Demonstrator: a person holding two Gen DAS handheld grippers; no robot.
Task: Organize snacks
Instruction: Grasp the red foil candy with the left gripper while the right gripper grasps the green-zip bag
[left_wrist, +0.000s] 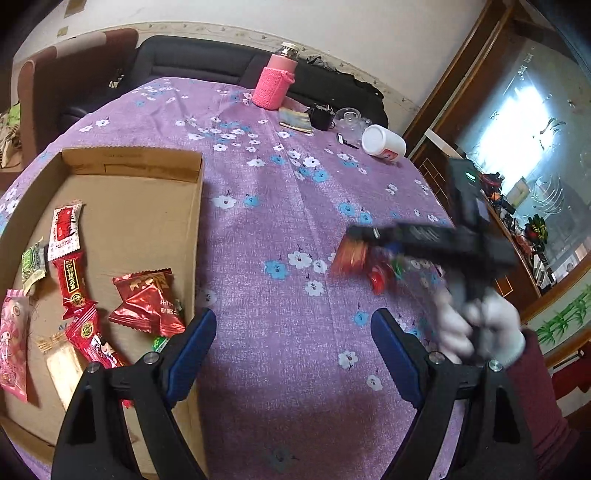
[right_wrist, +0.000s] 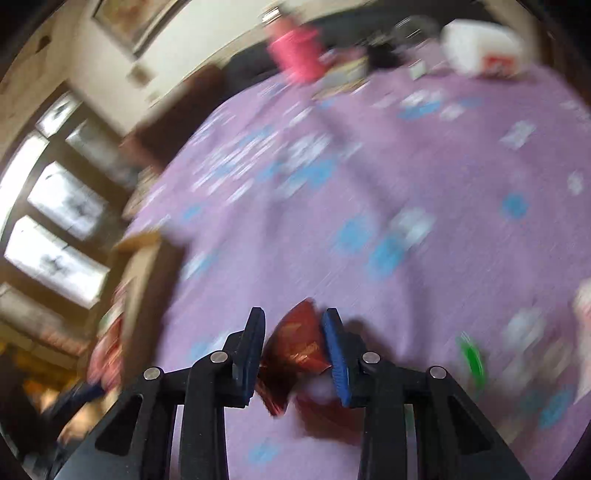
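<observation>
Pinching a crinkled red snack packet (right_wrist: 295, 350) between its blue pads, the right gripper (right_wrist: 293, 354) holds it just above the purple flowered tablecloth (right_wrist: 424, 155), the jaws drawn narrow on the wrapper. The left gripper (left_wrist: 293, 354) hangs with its jaws spread wide and nothing between them, beside the cardboard tray (left_wrist: 155, 221). Several red, pink and green packets (left_wrist: 147, 302) lie in that tray.
</observation>
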